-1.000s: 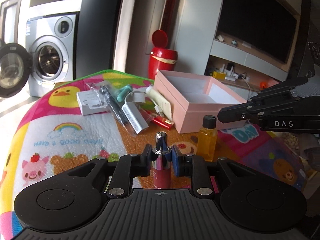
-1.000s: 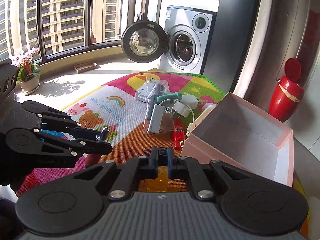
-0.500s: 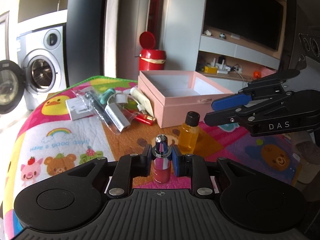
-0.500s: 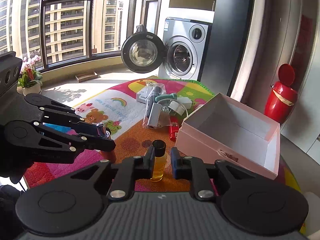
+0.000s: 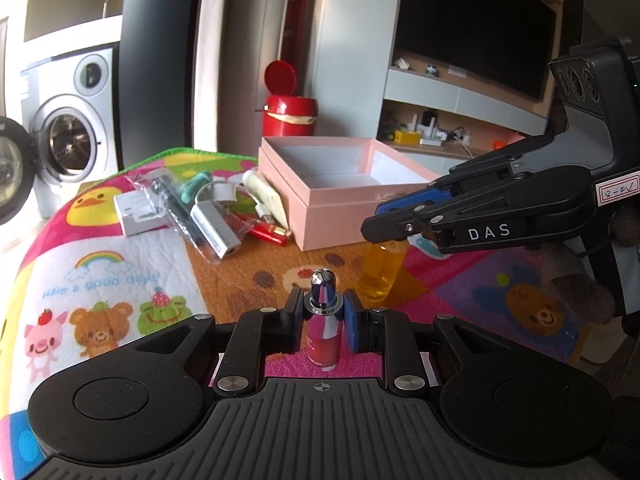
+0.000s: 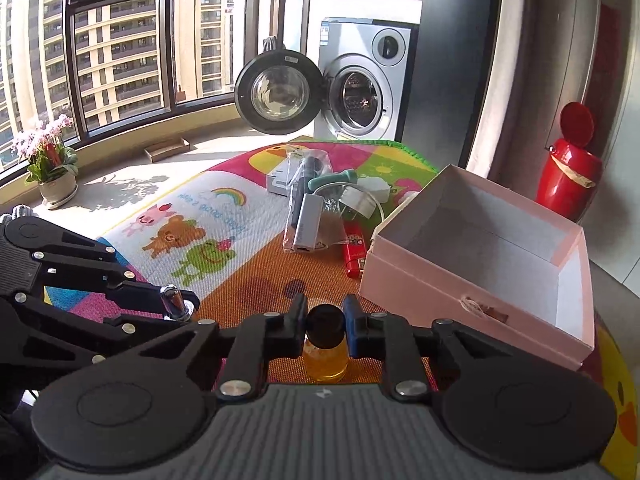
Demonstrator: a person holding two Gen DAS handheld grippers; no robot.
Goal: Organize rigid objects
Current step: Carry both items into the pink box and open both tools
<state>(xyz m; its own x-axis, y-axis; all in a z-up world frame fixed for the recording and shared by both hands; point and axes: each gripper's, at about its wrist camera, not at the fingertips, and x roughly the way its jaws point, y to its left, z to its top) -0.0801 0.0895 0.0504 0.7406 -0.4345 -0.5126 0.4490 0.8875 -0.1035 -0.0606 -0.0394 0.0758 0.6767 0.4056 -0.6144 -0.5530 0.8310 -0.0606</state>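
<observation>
My left gripper [image 5: 322,312] is shut on a small red bottle with a silver cap [image 5: 323,344], held upright over the colourful mat; its silver cap also shows in the right wrist view [image 6: 173,303]. My right gripper [image 6: 325,320] is shut on the black cap of a small yellow oil bottle [image 6: 325,356], which also shows in the left wrist view [image 5: 382,268] under the right gripper's fingers [image 5: 400,226]. An open pink box [image 6: 480,256] stands empty to the right, also seen in the left wrist view [image 5: 340,196].
A pile of small items lies on the mat [image 5: 100,248]: a white adapter [image 5: 134,208], a silver dongle in a bag [image 6: 306,226], a red lighter [image 6: 354,254], a teal-handled tool [image 6: 334,178], a cable. A red bin [image 6: 568,176] and a washing machine [image 6: 360,92] stand beyond.
My right gripper opened, drew back from the yellow bottle, then came in again and shut on its cap. My left gripper kept hold of the red bottle.
</observation>
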